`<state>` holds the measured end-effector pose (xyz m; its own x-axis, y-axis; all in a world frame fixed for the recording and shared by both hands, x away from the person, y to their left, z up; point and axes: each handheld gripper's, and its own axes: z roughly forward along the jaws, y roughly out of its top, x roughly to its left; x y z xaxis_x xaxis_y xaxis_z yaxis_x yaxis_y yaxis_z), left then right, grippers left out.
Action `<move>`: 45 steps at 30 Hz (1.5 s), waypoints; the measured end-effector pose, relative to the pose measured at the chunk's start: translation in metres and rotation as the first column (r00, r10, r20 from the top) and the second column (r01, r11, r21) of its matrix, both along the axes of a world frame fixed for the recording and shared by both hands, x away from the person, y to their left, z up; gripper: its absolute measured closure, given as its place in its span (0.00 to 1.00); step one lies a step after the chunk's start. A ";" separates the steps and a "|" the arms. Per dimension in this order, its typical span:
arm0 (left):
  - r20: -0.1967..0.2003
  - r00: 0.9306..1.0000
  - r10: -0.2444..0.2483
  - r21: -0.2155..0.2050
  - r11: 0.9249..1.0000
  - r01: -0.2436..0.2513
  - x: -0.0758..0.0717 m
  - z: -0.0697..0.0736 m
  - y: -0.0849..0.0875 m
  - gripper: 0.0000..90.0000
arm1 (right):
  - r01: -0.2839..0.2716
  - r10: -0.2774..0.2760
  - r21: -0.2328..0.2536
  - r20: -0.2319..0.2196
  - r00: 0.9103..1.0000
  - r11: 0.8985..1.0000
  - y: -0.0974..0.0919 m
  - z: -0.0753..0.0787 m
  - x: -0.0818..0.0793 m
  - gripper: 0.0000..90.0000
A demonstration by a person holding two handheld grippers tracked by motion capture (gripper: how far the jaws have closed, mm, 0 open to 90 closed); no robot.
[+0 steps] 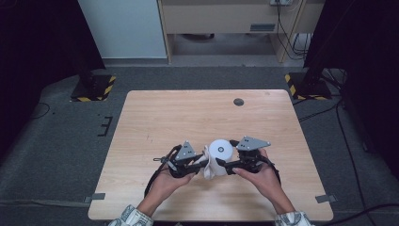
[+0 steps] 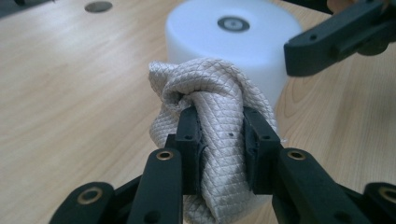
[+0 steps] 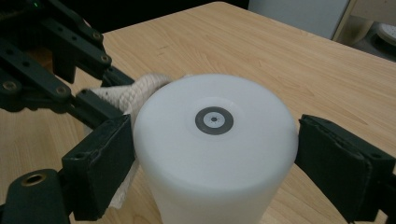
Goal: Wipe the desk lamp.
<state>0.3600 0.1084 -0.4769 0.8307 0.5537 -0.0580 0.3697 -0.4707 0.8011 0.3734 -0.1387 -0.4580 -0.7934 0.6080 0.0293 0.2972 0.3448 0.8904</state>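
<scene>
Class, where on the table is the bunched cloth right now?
In the high view the cloth sits near the table's front edge, clamped in the left tool, against the white cylinder's left side.

A light wooden table (image 1: 155,113) stretches away beyond the grippers, with a small dark round disc (image 1: 238,101) set into it well past the right one, near the far edge. On the grey floor (image 1: 56,141) two black stands with yellow-striped bases (image 1: 94,87) (image 1: 306,85) sit far off to either side. Pale cabinets (image 1: 226,19) and loose cables (image 1: 294,44) lie farther still, straight ahead.
</scene>
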 end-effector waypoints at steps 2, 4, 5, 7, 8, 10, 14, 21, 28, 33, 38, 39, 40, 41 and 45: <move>-0.023 1.000 -0.008 0.054 0.998 0.009 0.000 -0.012 -0.005 0.78 | 0.000 0.000 -0.005 0.004 1.000 1.000 0.001 0.000 -0.001 0.14; -0.035 0.999 -0.004 0.071 0.997 0.007 0.001 -0.018 -0.006 0.78 | 0.002 -0.002 -0.008 0.007 1.000 1.000 0.001 0.000 -0.001 0.14; -0.033 0.999 -0.005 0.070 0.997 0.007 0.001 -0.017 -0.006 0.78 | 0.005 -0.005 -0.009 0.006 1.000 1.000 0.001 0.000 -0.001 0.14; -0.020 1.000 -0.001 0.041 0.999 0.002 -0.001 -0.009 -0.002 0.78 | 0.007 -0.007 -0.009 0.003 1.000 1.000 0.002 -0.001 -0.001 0.15; -0.009 1.000 0.005 0.020 1.000 -0.004 -0.002 -0.003 0.000 0.78 | 0.006 -0.006 -0.008 0.003 1.000 1.000 0.002 -0.001 0.000 0.15; 0.011 1.000 0.009 -0.017 1.000 -0.008 -0.006 0.007 0.005 0.78 | 0.003 -0.003 -0.009 0.005 1.000 1.000 0.003 -0.002 0.000 0.17; 0.017 1.000 0.011 -0.022 1.000 -0.011 -0.007 0.008 0.009 0.78 | 0.003 -0.003 -0.004 0.010 1.000 1.000 0.004 -0.002 0.000 0.22; 0.000 1.000 0.022 0.007 1.000 -0.022 -0.003 -0.001 0.008 0.78 | 0.007 -0.007 0.008 0.007 1.000 1.000 0.011 0.002 0.001 0.13; -0.021 0.999 0.024 0.019 1.000 -0.023 -0.003 -0.010 0.004 0.78 | 0.017 -0.017 0.034 -0.006 1.000 0.999 0.015 0.012 0.014 0.18; 0.012 1.000 0.024 -0.028 0.999 -0.024 -0.007 0.005 0.006 0.77 | 0.019 -0.019 0.013 -0.034 0.999 1.000 0.018 0.013 0.024 0.24; 0.031 0.999 0.043 -0.077 0.996 -0.041 -0.008 0.015 0.007 0.77 | 0.020 -0.017 0.042 -0.065 0.998 0.999 0.016 0.011 0.027 0.26; 0.027 0.999 0.043 -0.066 0.997 -0.041 -0.007 0.013 0.005 0.78 | 0.022 -0.019 0.046 -0.068 0.998 0.999 0.016 0.011 0.027 0.26; 0.018 0.999 0.042 -0.053 0.998 -0.041 -0.006 0.009 0.004 0.78 | 0.023 -0.020 0.047 -0.072 0.997 0.999 0.015 0.011 0.027 0.27; 0.006 0.999 0.041 -0.037 0.998 -0.041 -0.005 0.004 0.003 0.78 | 0.025 -0.021 0.045 -0.074 0.997 0.999 0.015 0.011 0.028 0.27; -0.020 0.999 0.047 0.004 0.999 -0.047 -0.002 -0.009 0.000 0.78 | 0.030 -0.027 0.035 -0.083 0.996 0.999 0.013 0.013 0.028 0.29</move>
